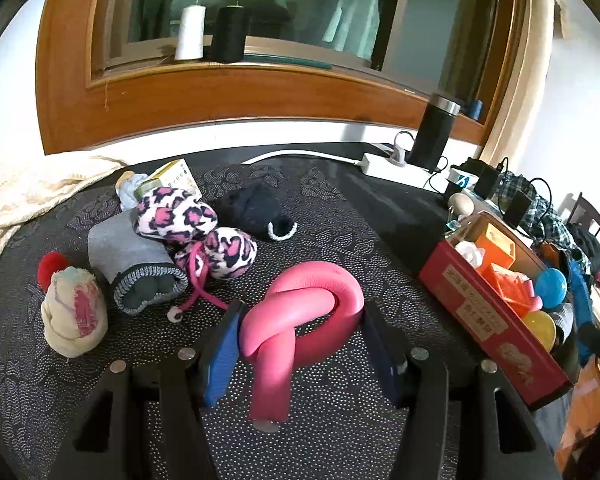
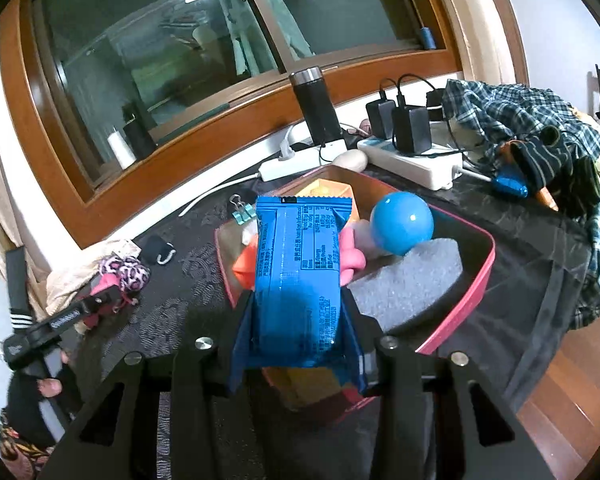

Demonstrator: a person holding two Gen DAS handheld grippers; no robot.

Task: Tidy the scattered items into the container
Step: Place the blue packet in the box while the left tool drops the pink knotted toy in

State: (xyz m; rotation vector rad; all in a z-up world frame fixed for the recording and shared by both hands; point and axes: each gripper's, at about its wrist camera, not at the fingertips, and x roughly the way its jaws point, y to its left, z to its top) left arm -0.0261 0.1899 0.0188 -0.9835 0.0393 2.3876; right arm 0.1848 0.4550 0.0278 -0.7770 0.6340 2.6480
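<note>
Two grippers working, each clamping one thing. Left gripper (image 1: pixel 300 344) clenching partway on a knotted pink foam tube (image 1: pixel 300 320), pads pressing both sides of its loop, holding it just above the dark patterned table (image 1: pixel 340 208), well to the left of the red box (image 1: pixel 496 316). Right gripper (image 2: pixel 298 332) gripping a blue snack packet (image 2: pixel 300 276) by its near end, jaws narrowly apart with the wrapper squeezed between them, hanging it over the near edge of the red box (image 2: pixel 476 276). Lying inside that box: one blue ball (image 2: pixel 402 224), one grey foam pad (image 2: pixel 408 280), one yellow ball (image 1: pixel 540 328), plus orange and pink pieces too overlapped for counting. Sitting left of the red box on the table: one leopard-print pink sock bundle (image 1: pixel 192 224), one grey rolled sock (image 1: pixel 140 268), one cream sock roll (image 1: pixel 74 312), one dark sock (image 1: pixel 260 210), one red pompom (image 1: pixel 52 268). Standing behind the box: one black flask (image 1: pixel 434 134).
</note>
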